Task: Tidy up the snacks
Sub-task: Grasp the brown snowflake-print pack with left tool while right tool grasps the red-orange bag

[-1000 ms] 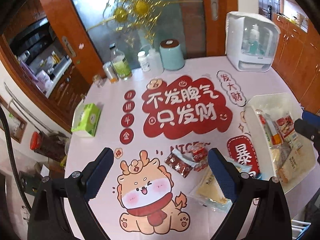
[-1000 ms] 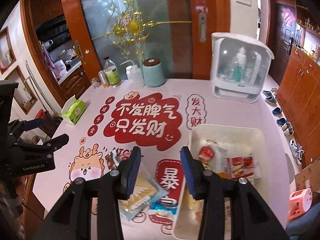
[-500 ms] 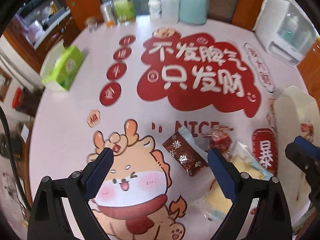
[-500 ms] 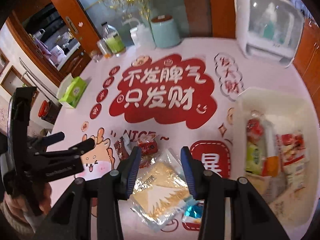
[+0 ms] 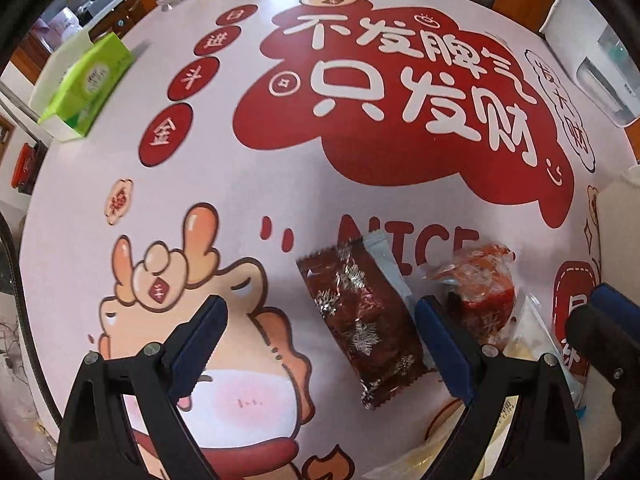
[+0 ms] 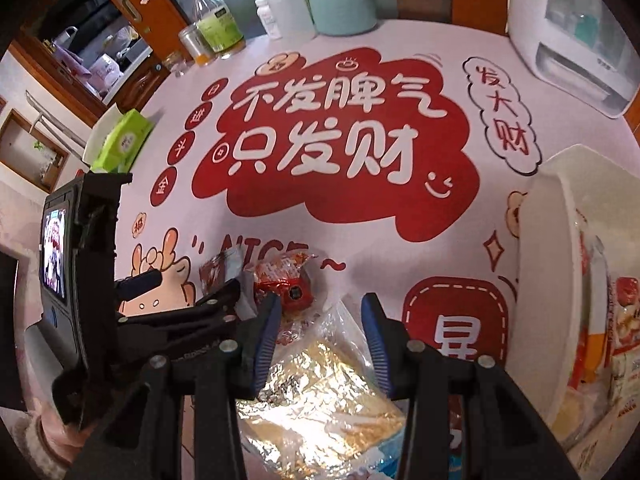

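1. The dark red snack packet (image 5: pixel 362 320) is seen whole between the wide-spread pads of the left tool (image 5: pixel 320 344).
2. The clear sandwich pack (image 6: pixel 320 396) is partly hidden below the right tool (image 6: pixel 320 336), jaws part-open, untouched.
3. The white bin (image 6: pixel 548 280) is cut off at the table's right edge.

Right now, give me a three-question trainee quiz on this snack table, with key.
1. True or false: the left gripper is shut on the dark red snack packet.
2. Which snack lies between the right gripper's open jaws? A) clear-wrapped sandwich B) green tissue pack C) red-wrapped snack
3. Fill in: sorted snacks sit in the white ____ at the right.

Key: 1 false; 2 A; 3 bin
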{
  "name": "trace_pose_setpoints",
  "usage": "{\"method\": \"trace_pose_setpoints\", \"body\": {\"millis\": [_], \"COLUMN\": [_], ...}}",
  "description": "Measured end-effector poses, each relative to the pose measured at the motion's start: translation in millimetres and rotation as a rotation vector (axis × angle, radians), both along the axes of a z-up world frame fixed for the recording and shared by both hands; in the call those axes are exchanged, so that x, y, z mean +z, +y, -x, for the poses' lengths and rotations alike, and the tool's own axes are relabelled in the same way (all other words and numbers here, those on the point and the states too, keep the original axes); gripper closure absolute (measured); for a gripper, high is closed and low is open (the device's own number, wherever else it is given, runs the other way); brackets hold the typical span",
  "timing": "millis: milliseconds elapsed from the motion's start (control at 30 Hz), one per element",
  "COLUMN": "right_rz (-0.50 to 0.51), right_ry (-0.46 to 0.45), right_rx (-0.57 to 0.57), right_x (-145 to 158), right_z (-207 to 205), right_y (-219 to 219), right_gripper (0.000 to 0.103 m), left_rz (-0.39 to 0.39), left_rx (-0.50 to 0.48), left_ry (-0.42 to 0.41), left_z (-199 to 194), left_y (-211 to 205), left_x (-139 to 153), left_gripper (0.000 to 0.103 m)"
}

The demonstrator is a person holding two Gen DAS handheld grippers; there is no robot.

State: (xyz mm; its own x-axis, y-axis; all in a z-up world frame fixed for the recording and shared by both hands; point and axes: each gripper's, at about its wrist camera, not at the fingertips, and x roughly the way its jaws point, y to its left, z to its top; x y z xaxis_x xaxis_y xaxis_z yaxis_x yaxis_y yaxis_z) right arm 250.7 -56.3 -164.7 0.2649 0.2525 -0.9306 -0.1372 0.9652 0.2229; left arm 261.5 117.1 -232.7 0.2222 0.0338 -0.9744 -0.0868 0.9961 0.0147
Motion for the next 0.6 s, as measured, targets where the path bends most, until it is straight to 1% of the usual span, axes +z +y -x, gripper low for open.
{"method": "trace_pose_setpoints", "body": {"millis": [100,167,333,567,600], "right_rz": [-0.003,-0.008,-0.028,-0.006,-0.002], "right_ry": [0.012,0.02,0.042,0.064,0.071], "right_rx": [0.013,0.02,0.05,0.098,0.109], "right_x": [-6.1,-10.1,-19.8,-34.5,-38.0], "right_z": [-2.9,-5.6,-11.7,-18.0,-18.6], "right_y": [3.5,7.3,19.9,37.6,40.1], "right_gripper": [0.061,0.061,0.061,0.061,0.06], "left_rz": [0.015,0.002,0.029,0.024,0.025], "left_rx": [-0.003,-0.005,0.005,0.012,0.014], "left_ry": [0.001,0.016,0.015,0.012,0.011], "left_z": [1.5,3.7,12.3,22.4,23.8], "left_y": [2.1,5.6,22.8,53.9,56.7], "left_x": [-3.8,-7.6,-11.2,-13.2,-13.1], "left_gripper": [0.009,0.009,0.007,0.008,0.008]}}
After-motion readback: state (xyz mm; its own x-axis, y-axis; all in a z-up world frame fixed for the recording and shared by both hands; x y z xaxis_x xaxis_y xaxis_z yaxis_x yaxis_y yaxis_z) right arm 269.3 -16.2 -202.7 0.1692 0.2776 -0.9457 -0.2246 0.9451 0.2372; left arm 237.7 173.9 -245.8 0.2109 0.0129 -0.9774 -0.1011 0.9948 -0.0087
